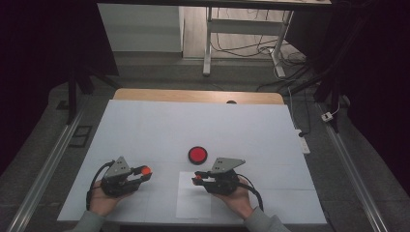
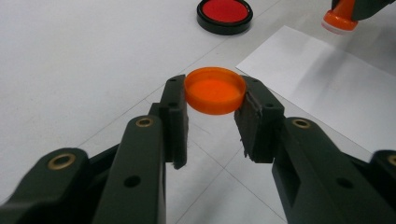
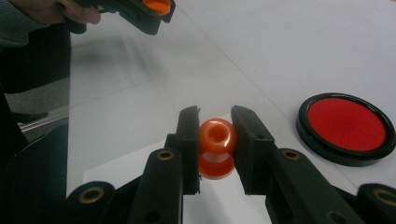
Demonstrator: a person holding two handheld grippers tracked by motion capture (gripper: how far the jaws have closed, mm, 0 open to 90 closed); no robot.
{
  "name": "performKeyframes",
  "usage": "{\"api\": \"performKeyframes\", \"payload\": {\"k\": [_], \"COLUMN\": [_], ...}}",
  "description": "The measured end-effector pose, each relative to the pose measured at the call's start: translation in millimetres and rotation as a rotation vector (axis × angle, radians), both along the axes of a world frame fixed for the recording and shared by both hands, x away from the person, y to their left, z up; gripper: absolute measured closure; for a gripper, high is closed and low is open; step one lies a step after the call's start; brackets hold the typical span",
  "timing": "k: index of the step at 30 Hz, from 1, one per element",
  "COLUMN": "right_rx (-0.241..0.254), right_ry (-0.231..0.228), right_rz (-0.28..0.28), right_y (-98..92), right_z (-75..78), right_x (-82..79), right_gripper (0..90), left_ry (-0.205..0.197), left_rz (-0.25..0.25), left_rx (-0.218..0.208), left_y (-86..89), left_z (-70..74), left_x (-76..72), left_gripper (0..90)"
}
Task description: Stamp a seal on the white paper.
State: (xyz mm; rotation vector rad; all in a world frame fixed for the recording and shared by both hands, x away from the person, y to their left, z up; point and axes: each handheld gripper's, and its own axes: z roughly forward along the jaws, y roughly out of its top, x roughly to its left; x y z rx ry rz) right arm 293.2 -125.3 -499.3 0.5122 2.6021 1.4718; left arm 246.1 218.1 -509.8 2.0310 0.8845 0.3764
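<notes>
Between your two hands, near the front of the white table (image 1: 145, 121), sits the open red ink pad (image 1: 197, 154), with a sheet of paper (image 1: 193, 203) lying just in front of it.

Your right gripper (image 1: 197, 179) is clamped on the orange stamp (image 3: 217, 148), the pads pinching its knobbed handle from both sides, and it hangs above the paper's far edge, just short of the ink pad. Your left gripper (image 1: 145, 171) is closed on the stamp's orange cap (image 2: 215, 90), gripping it by the rim at the very tips of the pads, off to the left and well apart from the stamp.

Watch that cap: so little of it sits between the pads that a small jolt or any loosening could let it pop out and roll across the table.

The stamp handle is rounded and smooth, so if you press down on the ink pad at a tilt, it may twist or slide in the grip and ink unevenly. Pushing down off-centre could also skid the pad sideways, since nothing holds it.
</notes>
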Motion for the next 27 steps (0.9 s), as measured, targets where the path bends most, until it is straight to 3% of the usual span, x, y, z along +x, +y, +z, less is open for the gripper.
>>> {"api": "performKeyframes", "payload": {"k": [27], "right_rx": [-0.054], "right_ry": [0.007], "right_rz": [0.021], "right_y": [7.1], "right_z": [-11.1], "right_x": [-2.3], "right_gripper": [72.0], "left_ry": [-0.001], "left_rz": [-0.001], "left_rx": [0.000], "left_y": [0.2], "left_z": [-0.2], "left_x": [-0.3], "left_gripper": [65.3]}}
